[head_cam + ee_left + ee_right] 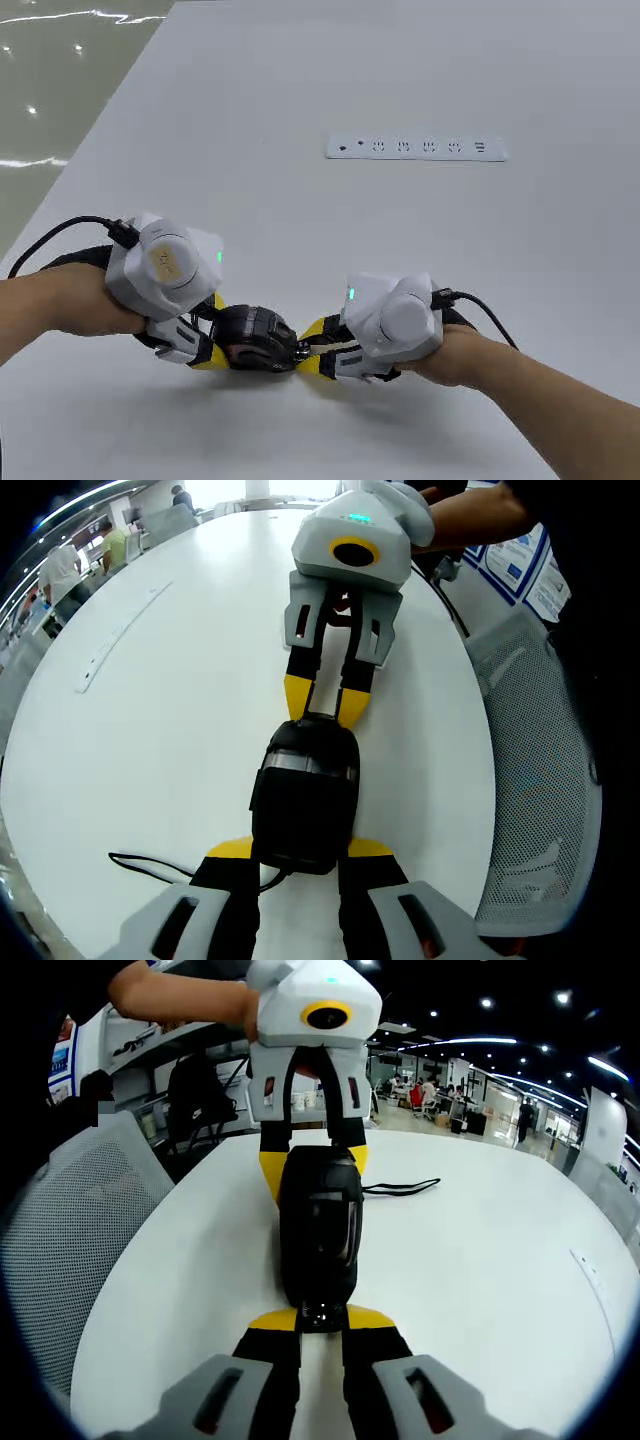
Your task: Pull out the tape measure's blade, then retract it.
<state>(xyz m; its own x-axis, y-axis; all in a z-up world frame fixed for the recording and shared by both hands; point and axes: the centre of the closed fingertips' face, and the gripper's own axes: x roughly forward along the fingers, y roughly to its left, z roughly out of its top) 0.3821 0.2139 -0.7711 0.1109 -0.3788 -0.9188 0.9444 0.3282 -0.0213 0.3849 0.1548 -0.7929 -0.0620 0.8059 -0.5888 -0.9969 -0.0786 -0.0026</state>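
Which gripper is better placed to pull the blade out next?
Right. The right gripper is shut at the blade end of the tape measure, while the left gripper clamps its case, likely as anchor.

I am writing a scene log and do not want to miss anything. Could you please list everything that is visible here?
table: one, white, under everything.
power strip: one, white, flat on the table beyond the grippers.
tape measure: one, black, between the two grippers.
blade: one, pale, a short piece out towards the right gripper.
cord: one, black, thin, on the table by the tape measure.
mesh chair: one, grey, beside the table.
left gripper: one, white, yellow-tipped fingers shut on the tape measure.
right gripper: one, same colours, fingers shut on the blade's end.
left hand, right hand: two, each holding a gripper.
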